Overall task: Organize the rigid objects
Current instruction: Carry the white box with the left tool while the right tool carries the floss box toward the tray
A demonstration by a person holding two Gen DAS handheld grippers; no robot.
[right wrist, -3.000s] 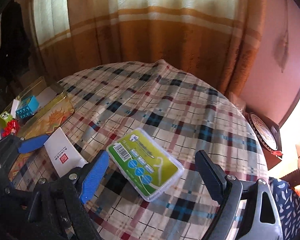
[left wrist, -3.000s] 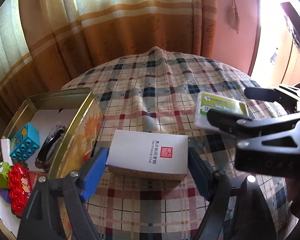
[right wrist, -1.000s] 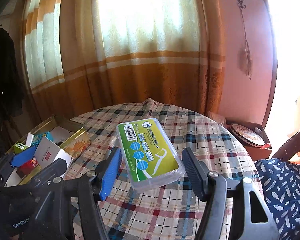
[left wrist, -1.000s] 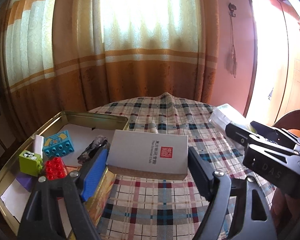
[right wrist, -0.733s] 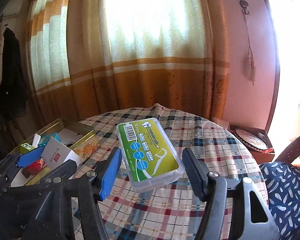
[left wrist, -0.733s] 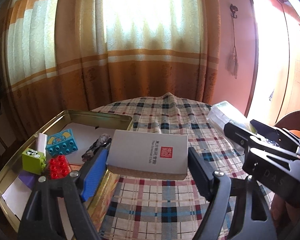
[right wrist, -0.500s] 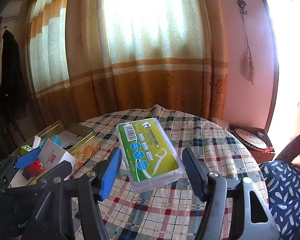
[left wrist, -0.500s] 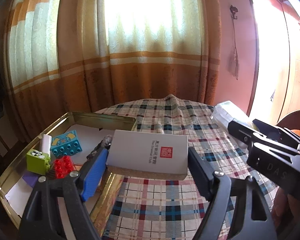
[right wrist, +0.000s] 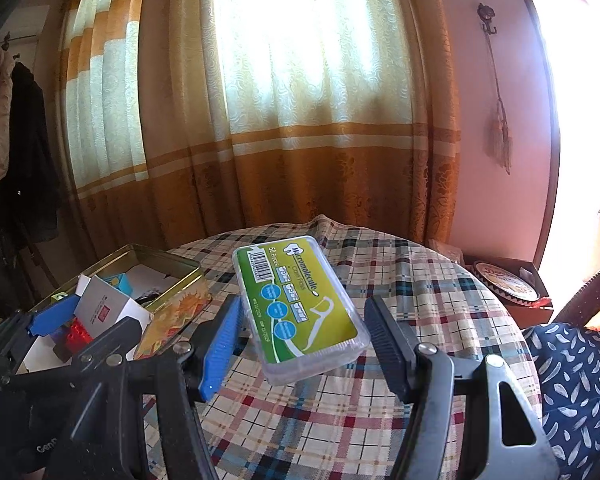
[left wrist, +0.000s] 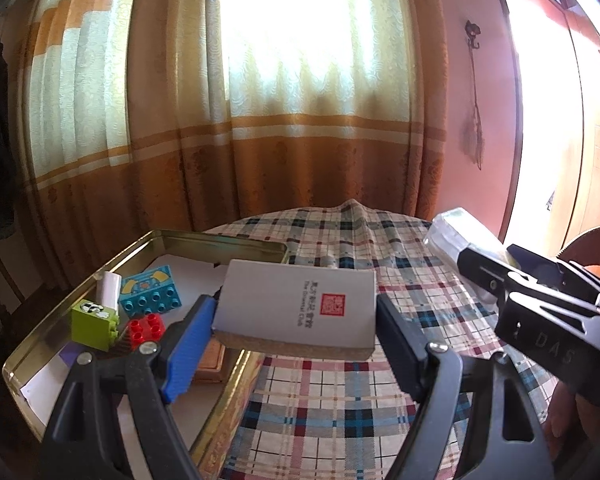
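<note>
We held the white box (left wrist: pixel 296 308) clamped between the jaws of the left gripper (left wrist: pixel 294 344), lifted over the near right rim of the gold tin (left wrist: pixel 220 242), which stood at the table's left edge. The right gripper (right wrist: pixel 300 344) gripped the clear floss-pick case (right wrist: pixel 298 308) in the air above the plaid tablecloth (right wrist: pixel 420 292), well right of the tin. We judged that the box could catch the tin's rim as it went down, since it hung half over the wall. It might also land on the red brick (left wrist: pixel 146 326), green block (left wrist: pixel 94 320) or blue brick (left wrist: pixel 150 292) crowded at the tin's left side and sit tilted. The box hid the tin floor beneath it, a dark object behind it was mostly covered, and the grippers cut off the tin's near end.
</note>
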